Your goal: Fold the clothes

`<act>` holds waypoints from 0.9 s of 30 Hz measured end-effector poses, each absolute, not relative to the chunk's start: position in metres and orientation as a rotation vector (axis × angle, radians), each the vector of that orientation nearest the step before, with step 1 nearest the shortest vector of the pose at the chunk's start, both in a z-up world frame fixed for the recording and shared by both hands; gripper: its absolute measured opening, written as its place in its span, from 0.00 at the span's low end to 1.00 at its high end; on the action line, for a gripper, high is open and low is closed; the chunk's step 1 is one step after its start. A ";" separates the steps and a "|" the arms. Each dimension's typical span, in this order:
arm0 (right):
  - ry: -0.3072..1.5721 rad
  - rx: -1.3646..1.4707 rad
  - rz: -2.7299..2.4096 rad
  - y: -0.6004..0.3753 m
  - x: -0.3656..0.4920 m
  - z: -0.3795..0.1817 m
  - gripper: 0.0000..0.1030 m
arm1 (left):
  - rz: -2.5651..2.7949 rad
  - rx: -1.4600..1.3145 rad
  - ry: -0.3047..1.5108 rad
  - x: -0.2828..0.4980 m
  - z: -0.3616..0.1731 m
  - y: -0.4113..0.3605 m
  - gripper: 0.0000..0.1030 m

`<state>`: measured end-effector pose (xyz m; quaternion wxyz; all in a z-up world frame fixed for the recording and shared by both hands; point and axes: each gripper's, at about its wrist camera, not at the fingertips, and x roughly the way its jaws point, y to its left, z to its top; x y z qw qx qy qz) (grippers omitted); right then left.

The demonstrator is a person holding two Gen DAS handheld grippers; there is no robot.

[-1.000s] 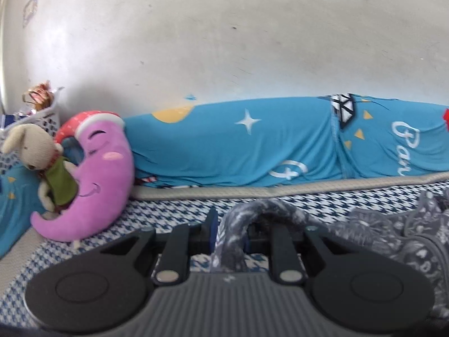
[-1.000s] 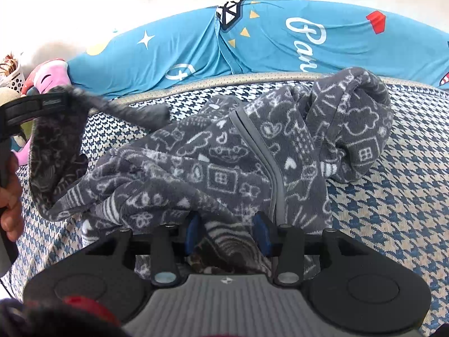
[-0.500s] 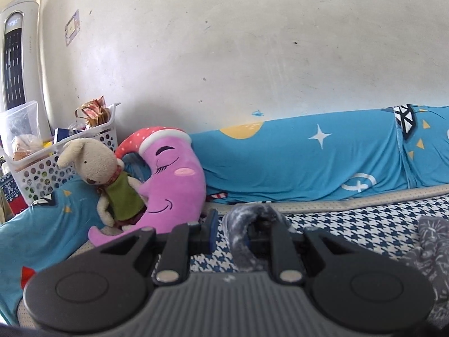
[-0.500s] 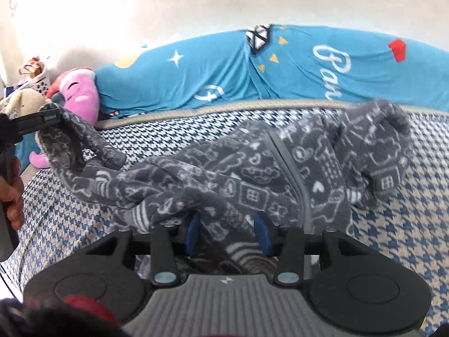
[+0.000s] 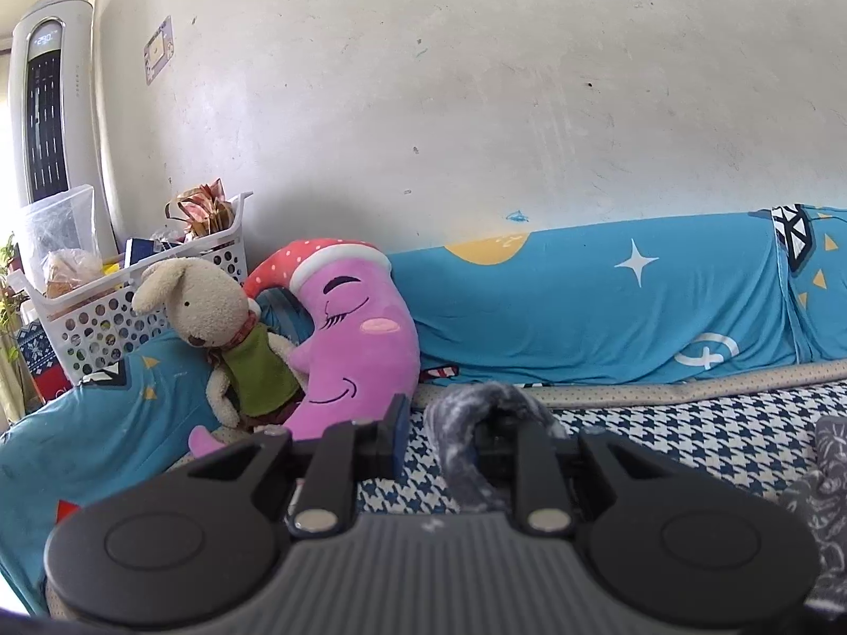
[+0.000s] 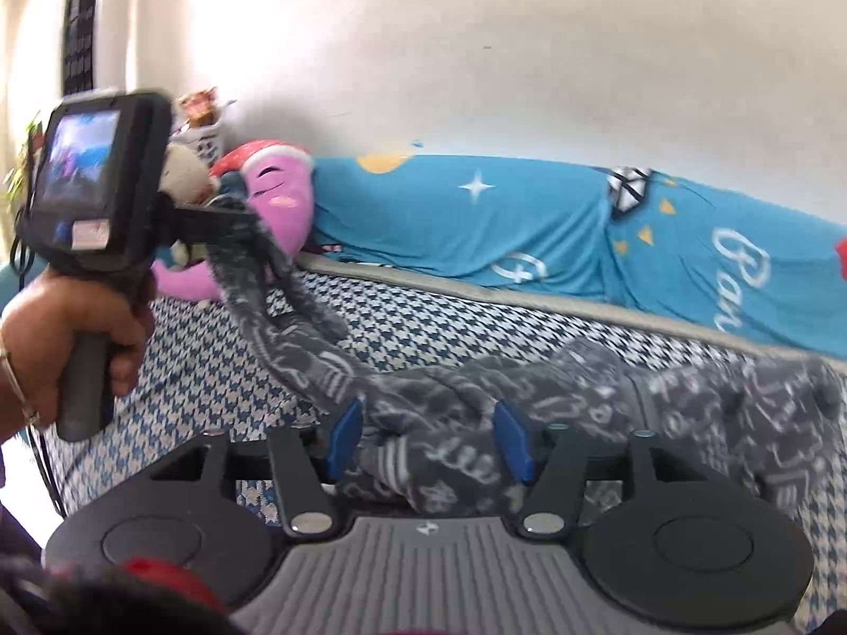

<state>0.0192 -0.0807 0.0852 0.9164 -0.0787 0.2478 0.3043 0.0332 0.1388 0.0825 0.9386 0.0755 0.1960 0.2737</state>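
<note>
A grey fleece garment (image 6: 582, 391) with white doodle print lies bunched on the houndstooth bed cover (image 6: 423, 328). One long part of it stretches up and left to my left gripper (image 6: 227, 217), which a hand (image 6: 69, 328) holds above the bed. In the left wrist view that gripper (image 5: 450, 428) is shut on a loop of the fleece (image 5: 471, 413), and more of the garment (image 5: 826, 481) shows at the right edge. My right gripper (image 6: 427, 442) is low over the heap. Its jaws are opening, with fleece lying between the blue pads (image 6: 344, 439) and a gap at the left pad.
A long bolster in a blue cover (image 5: 635, 317) runs along the white wall. A purple moon pillow (image 5: 354, 349) and a rabbit plush (image 5: 222, 328) sit at the left end. Behind them stand a white basket (image 5: 106, 312) and a tall air conditioner (image 5: 47, 106).
The left gripper carried its piece of fleece leftward, drawing it out into a long strip. The right gripper rolled and lifted its view, and its pads spread apart from the cloth.
</note>
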 end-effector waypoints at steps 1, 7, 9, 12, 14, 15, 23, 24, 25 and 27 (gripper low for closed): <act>0.509 -0.177 0.633 -0.077 0.020 0.083 0.61 | 0.557 0.157 0.401 0.033 0.082 0.138 0.19; 0.500 -0.255 0.679 -0.060 0.028 0.075 0.66 | 0.548 0.143 0.417 0.037 0.081 0.141 0.19; 0.500 -0.272 0.696 -0.055 0.031 0.072 0.67 | 0.547 0.135 0.424 0.039 0.081 0.142 0.19; 0.508 -0.300 0.719 -0.044 0.032 0.066 0.67 | 0.542 0.127 0.431 0.042 0.080 0.143 0.19; 0.510 -0.330 0.732 -0.035 0.031 0.061 0.67 | 0.540 0.124 0.434 0.044 0.079 0.142 0.19; 0.511 -0.346 0.738 -0.030 0.031 0.058 0.66 | 0.541 0.124 0.432 0.045 0.080 0.142 0.19; 0.568 -0.326 0.648 -0.015 0.048 0.039 0.24 | 0.559 0.113 0.403 0.051 0.087 0.143 0.19; 0.573 -0.286 0.649 -0.017 0.051 0.040 0.20 | 0.563 0.107 0.399 0.051 0.088 0.143 0.19; 0.576 -0.251 0.650 -0.019 0.054 0.041 0.19 | 0.571 0.105 0.392 0.051 0.089 0.144 0.19; 0.568 -0.212 0.645 -0.017 0.059 0.044 0.18 | 0.587 0.105 0.377 0.052 0.092 0.146 0.19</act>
